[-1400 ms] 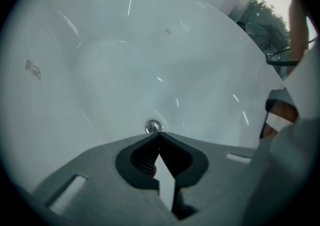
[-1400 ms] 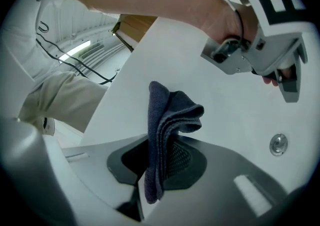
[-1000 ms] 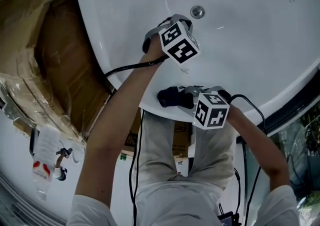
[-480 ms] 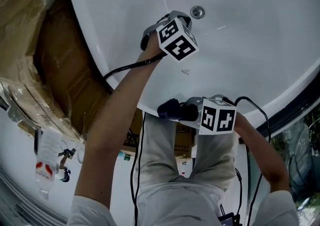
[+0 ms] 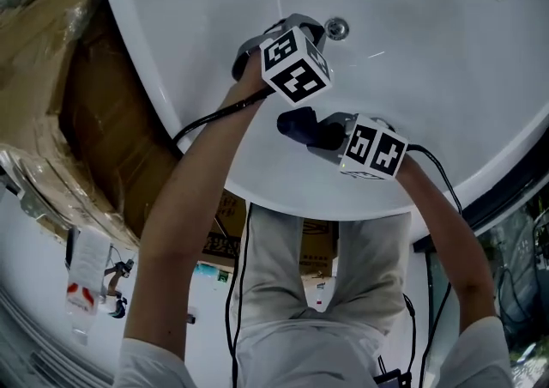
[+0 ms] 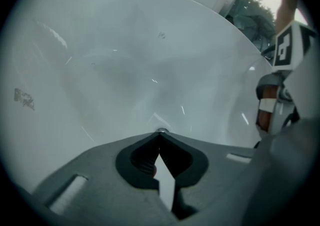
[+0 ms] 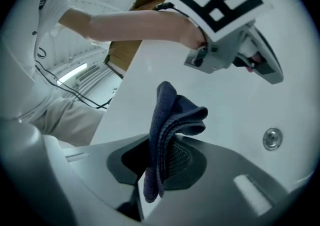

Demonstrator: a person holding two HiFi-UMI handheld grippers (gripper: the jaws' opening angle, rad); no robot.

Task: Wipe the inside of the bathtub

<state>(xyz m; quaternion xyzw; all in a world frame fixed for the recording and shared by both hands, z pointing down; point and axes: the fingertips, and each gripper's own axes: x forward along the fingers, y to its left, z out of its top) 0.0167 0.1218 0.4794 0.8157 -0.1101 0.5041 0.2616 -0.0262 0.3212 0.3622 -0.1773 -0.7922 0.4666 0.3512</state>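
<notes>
The white bathtub point(image 5: 446, 51) fills the top of the head view, its metal fitting point(image 5: 336, 29) on the inner wall. My right gripper point(image 5: 292, 125) is over the tub's near inner wall, shut on a folded dark blue cloth point(image 7: 172, 125) that sticks out past its jaws. The cloth point(image 5: 296, 126) shows dark in the head view. My left gripper point(image 5: 257, 47) is further in, close to the fitting, its jaws closed with nothing between them. In the left gripper view only the smooth tub wall point(image 6: 125, 70) lies ahead of the left gripper point(image 6: 161, 135).
Brown cardboard wrapped in plastic point(image 5: 60, 120) lies left of the tub. Black cables point(image 5: 206, 124) trail from both grippers over the tub rim point(image 5: 343, 206). The person's legs stand right at the rim. A dark window frame point(image 5: 515, 189) runs along the right.
My right gripper with the cloth has moved from the tub's rim up into the tub, towards the left gripper. The left gripper has shifted slightly towards the fitting.
</notes>
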